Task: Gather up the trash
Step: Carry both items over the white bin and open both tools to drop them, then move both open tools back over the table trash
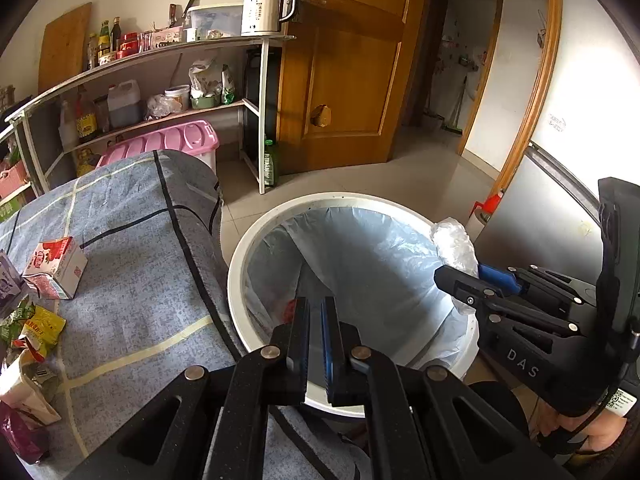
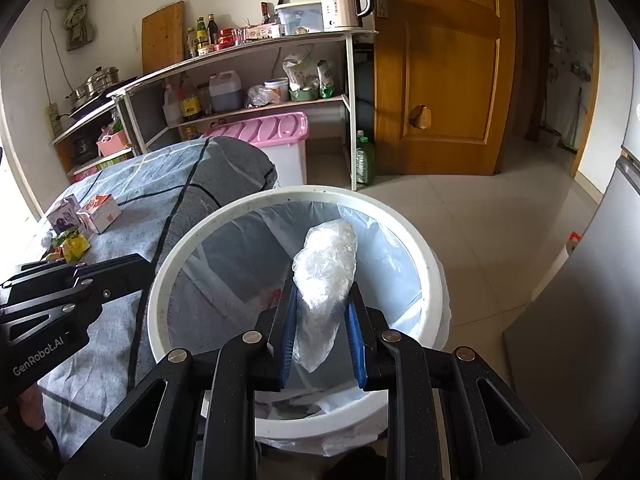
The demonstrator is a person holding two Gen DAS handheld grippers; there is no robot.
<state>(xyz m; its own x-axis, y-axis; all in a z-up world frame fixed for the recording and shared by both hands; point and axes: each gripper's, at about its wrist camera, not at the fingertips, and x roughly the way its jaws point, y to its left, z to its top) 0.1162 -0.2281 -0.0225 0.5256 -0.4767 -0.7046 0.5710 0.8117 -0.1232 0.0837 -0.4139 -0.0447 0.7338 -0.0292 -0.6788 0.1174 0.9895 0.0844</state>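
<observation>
Fingers of my right gripper (image 2: 320, 320) pinch a crumpled wad of clear plastic film (image 2: 326, 276), its blue pads pressed against the wad's two sides. The wad is longer than it is wide, and its long axis runs along the fingers, pointing forward and away from me; a thin flat tail trails back between the pads while the rounded, bunched end sticks out past the fingertips. It looks whitish and glossy, full of small creases. It hangs over the open mouth of the round white plastic trash bin (image 2: 434, 280), which is lined with a pale blue translucent bag (image 2: 384, 256).

My left gripper (image 1: 315, 308) has its fingers pressed together with nothing between them, and it also points down over the bin's near rim. From its camera my right gripper comes in from the right with the wad above the far right part of the rim.

Left of the bin stands a table under a grey-blue checked cloth (image 1: 132, 280). On it lie a pink-and-white milk carton (image 1: 56, 268), a purple carton (image 2: 64, 216) and yellow-green snack wrappers (image 1: 38, 328). Farther back stand a pink-lidded storage box (image 2: 276, 128), a white metal shelf rack (image 2: 350, 92) with a white electric kettle (image 2: 344, 4) on top, and a brown wooden door (image 2: 448, 64).
</observation>
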